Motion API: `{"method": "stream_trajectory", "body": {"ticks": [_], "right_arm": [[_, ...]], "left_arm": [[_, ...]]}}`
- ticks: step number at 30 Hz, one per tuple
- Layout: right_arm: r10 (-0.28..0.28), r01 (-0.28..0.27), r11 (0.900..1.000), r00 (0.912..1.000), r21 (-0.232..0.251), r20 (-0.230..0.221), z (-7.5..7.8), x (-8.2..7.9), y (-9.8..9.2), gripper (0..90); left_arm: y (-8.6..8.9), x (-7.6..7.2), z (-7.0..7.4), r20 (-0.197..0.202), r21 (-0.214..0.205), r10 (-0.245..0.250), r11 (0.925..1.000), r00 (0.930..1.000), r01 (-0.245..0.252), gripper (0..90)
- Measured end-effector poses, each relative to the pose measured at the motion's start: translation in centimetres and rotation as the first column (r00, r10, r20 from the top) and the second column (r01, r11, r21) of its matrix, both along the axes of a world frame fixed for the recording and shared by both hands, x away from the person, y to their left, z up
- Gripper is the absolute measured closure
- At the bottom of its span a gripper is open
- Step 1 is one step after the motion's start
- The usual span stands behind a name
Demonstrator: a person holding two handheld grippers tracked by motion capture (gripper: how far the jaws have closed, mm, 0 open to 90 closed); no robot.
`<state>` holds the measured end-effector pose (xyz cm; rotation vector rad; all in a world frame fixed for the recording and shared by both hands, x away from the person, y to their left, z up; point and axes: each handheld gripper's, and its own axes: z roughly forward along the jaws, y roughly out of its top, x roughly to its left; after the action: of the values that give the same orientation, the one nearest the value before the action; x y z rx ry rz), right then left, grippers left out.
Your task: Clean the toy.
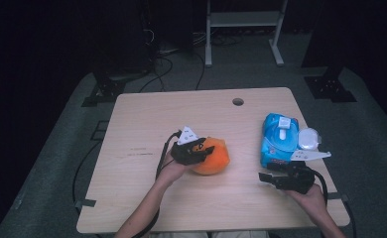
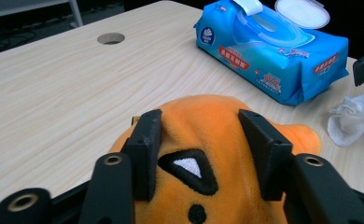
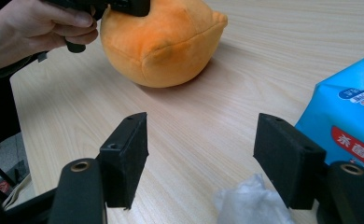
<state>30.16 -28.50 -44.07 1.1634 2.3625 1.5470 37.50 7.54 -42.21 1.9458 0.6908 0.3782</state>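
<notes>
Nearest to us, along the near edge of the tabletop (image 1: 132,208), our two forearms come in. Our left gripper (image 1: 201,150) has its jaws clamped on the orange plush toy (image 1: 212,157), one pad on each side of its head; the toy rests near the middle of the tabletop, a little toward the near edge. In the left gripper view we see the pads pressed into the fabric beside a black-and-white stitched patch. Our right gripper (image 3: 201,161) stands with jaws wide apart and grips nothing; a crumpled white wipe (image 3: 250,203) lies on the wood just below the gap, by the near right corner.

Just beyond it, the blue wet-wipe pack (image 1: 279,140) lies close to the right edge, its round lid flipped open. Red label strips carry Chinese characters we cannot make out. Bare wood stretches across the whole left half and the far side, up to the cable hole (image 1: 238,101) near the far edge.
</notes>
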Motion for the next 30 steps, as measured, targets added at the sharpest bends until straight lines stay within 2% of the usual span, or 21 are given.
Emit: {"method": "stream_trajectory", "body": {"ticks": [5, 11, 14, 17, 30], "right_arm": [[0.011, -0.011, 0.9999, 0.9999, 0.008, -0.009, -0.2, 0.1, 0.2, 31.9], [0.010, -0.009, 0.9996, 0.9997, 0.025, -0.023, -0.4, 0.3, 0.3, 31.5], [0.010, -0.010, 0.9997, 0.9997, 0.022, -0.022, -0.4, 0.5, 0.6, 31.1], [0.011, -0.011, 0.9998, 0.9998, 0.019, -0.019, -0.4, 0.6, 0.8, 30.7], [-0.001, 0.001, 0.9999, 0.9999, 0.011, -0.014, -0.3, 0.6, 0.7, 30.2]], "left_arm": [[0.4, -0.2, 0.4, -0.001, 0.013, 0.005, 0.9999, 1.0000, -0.005, 39.4], [0.7, -0.5, 0.9, -0.012, -0.022, 0.008, 0.9997, 0.9999, -0.009, 27.3], [0.9, -0.8, 1.1, -0.014, -0.027, 0.004, 0.9996, 0.9999, -0.004, 25.0], [1.2, -0.9, 1.3, -0.027, -0.051, 0.009, 0.9986, 0.9996, -0.010, 22.3], [2.8, -2.6, 1.5, -0.032, -0.047, 0.015, 0.9988, 0.9994, -0.017, 19.0]]}}
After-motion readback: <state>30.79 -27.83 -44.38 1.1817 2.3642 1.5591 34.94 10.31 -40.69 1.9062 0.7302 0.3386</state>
